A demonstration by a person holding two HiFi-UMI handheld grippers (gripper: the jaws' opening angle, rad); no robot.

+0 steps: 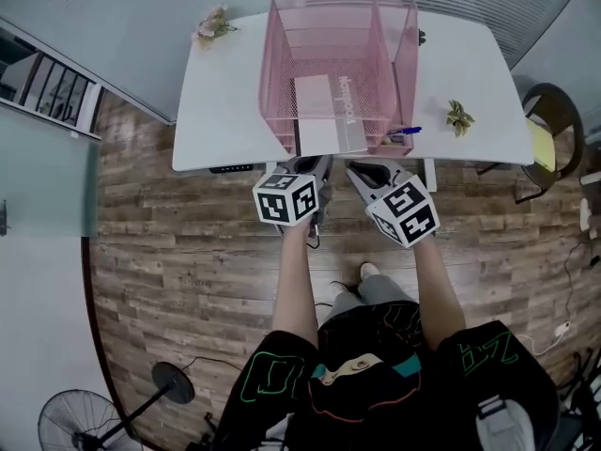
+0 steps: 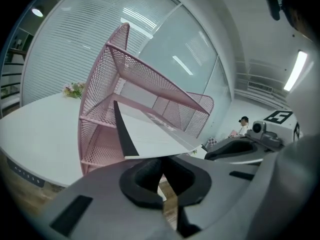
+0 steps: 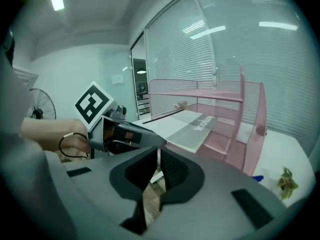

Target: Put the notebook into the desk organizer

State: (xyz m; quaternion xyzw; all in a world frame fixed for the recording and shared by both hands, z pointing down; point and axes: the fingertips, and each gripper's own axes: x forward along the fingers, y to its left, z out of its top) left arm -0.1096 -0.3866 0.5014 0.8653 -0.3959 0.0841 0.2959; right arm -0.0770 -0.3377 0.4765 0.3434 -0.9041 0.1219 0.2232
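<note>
A pink mesh desk organizer [image 1: 338, 54] stands on the white table [image 1: 216, 111]. The white and grey notebook [image 1: 329, 125] lies flat in its bottom shelf, with its near end sticking out over the table's front edge. My left gripper [image 1: 322, 163] is just in front of that end, jaws shut with nothing between them; the notebook [image 2: 150, 134] is just above and beyond its tips [image 2: 162, 176]. My right gripper [image 1: 354, 168] hovers beside it, to the right, jaws together and empty [image 3: 156, 164]. The notebook [image 3: 187, 126] and organizer [image 3: 235, 114] lie ahead of it.
A blue pen [image 1: 404, 131] lies by the organizer's right front corner. A small plant [image 1: 459, 116] sits on the right of the table, dried flowers [image 1: 212, 23] at the back left. A chair [image 1: 554, 130] stands right of the table, a fan [image 1: 70, 421] on the wooden floor.
</note>
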